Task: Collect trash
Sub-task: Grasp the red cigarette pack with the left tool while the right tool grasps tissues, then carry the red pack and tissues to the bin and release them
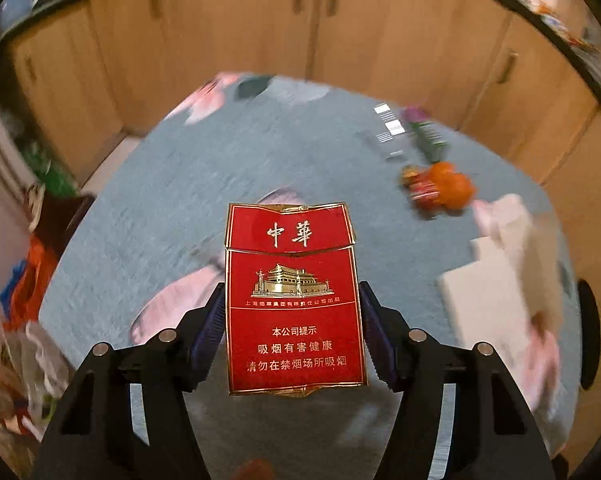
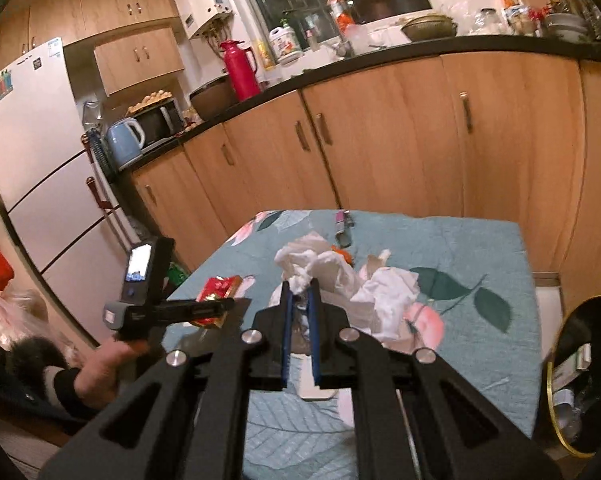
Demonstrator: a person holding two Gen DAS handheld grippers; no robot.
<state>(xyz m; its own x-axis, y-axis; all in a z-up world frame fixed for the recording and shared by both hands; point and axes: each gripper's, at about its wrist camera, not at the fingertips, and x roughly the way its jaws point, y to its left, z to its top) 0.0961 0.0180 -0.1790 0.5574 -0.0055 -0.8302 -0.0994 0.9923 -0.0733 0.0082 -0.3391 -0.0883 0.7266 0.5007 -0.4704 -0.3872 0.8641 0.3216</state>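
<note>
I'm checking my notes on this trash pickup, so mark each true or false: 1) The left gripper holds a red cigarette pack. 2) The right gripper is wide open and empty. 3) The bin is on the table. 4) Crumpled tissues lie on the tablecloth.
1) True: the left gripper is shut on the red cigarette pack.
2) False: the right gripper is shut on a tissue.
3) False: the bin stands beside the table, below its edge.
4) True: crumpled tissues lie on the tablecloth.

Upright red cigarette pack (image 1: 294,300), crumpled white tissue (image 2: 300,280)
</note>
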